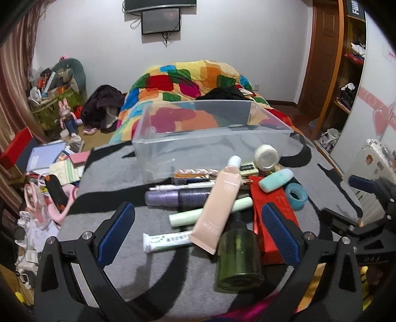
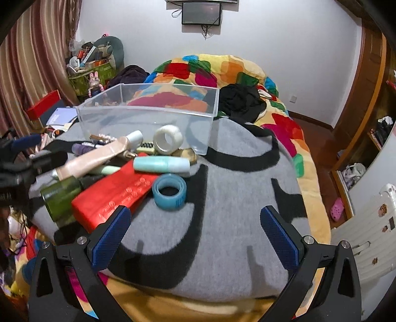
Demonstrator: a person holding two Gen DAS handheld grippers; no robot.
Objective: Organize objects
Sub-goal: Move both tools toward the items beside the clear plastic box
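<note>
Left gripper (image 1: 198,229) spread wide, empty, over beige tube (image 1: 217,210) and green bottle (image 1: 238,257). Right gripper (image 2: 195,234) likewise, blue tape roll (image 2: 169,194) at 11 o'clock.

A lived-in bedroom at home.
A bed with a patchwork quilt (image 2: 230,71), striped curtains (image 2: 32,62), a wardrobe (image 1: 346,74), and a wall screen (image 1: 160,21).
</note>
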